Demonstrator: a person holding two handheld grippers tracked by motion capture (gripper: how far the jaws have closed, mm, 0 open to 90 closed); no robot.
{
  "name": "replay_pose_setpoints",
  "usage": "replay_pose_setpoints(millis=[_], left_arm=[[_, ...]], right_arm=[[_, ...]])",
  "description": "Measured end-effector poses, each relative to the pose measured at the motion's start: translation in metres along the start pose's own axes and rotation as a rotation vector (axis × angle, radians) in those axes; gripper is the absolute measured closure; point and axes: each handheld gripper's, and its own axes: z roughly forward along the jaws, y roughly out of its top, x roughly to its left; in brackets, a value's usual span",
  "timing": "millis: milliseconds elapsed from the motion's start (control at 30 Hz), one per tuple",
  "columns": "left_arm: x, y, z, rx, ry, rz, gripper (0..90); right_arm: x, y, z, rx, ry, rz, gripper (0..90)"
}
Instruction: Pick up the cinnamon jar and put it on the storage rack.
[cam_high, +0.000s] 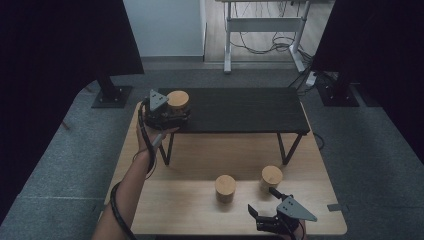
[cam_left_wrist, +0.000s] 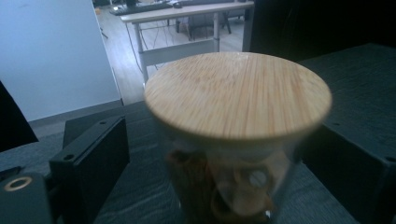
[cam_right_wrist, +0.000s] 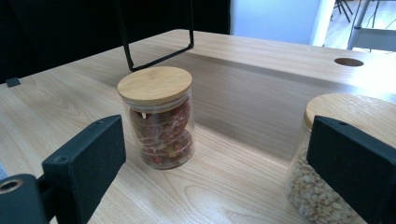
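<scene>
A glass jar with a bamboo lid (cam_high: 177, 99) (cam_left_wrist: 236, 93) stands on the left end of a black low shelf (cam_high: 240, 107). My left gripper (cam_high: 176, 111) (cam_left_wrist: 224, 154) reaches around it, and its jaws stand on either side of the jar. A gap shows beside the left jaw. Down on the wooden table (cam_high: 200, 210), my right gripper (cam_high: 262, 200) (cam_right_wrist: 219, 154) is open with nothing between its fingers. Ahead of it is a jar of reddish snacks (cam_high: 225, 187) (cam_right_wrist: 159, 116). A jar of pale nuts (cam_high: 271, 176) (cam_right_wrist: 355, 109) stands partly behind its right jaw.
The shelf's thin black legs (cam_high: 167, 150) (cam_right_wrist: 154, 46) stand on the table behind the two jars. A round hole (cam_right_wrist: 348, 61) is cut in the tabletop. Black stands (cam_high: 112, 95) and a white desk frame (cam_high: 265, 25) are on the floor beyond.
</scene>
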Motion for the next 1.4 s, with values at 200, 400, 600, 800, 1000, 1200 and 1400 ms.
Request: replay_pose_setpoints(millis=[200, 400, 600, 800, 1000, 1200, 1400], left_arm=[[0.001, -0.013, -0.014, -0.005, -0.003, 0.004, 7.3], [-0.002, -0.025, -0.025, -0.006, -0.002, 0.013, 7.3], [-0.01, -0.034, -0.034, -0.008, -0.006, 0.039, 7.4], [-0.017, -0.041, -0.043, -0.021, -0.027, 0.029, 7.3], [-0.026, -0.059, -0.06, -0.033, -0.064, 0.018, 7.5], [-0.033, -0.091, -0.071, -0.006, -0.051, 0.027, 7.6], [-0.037, -0.124, -0.077, 0.026, -0.038, 0.031, 7.6]], right_arm=[[0.001, -0.001, 0.001, 0.004, 0.003, -0.003, 4.0], [0.003, -0.001, 0.002, 0.011, 0.003, -0.01, 4.0], [0.003, -0.001, 0.002, 0.01, 0.0, -0.013, 4.0], [0.002, -0.001, 0.003, 0.01, 0.005, -0.01, 4.0], [0.003, 0.001, 0.004, 0.007, 0.016, -0.002, 4.1], [0.003, 0.0, 0.004, 0.009, 0.011, -0.006, 4.1], [0.005, -0.001, 0.007, 0.026, 0.007, -0.027, 4.1]])
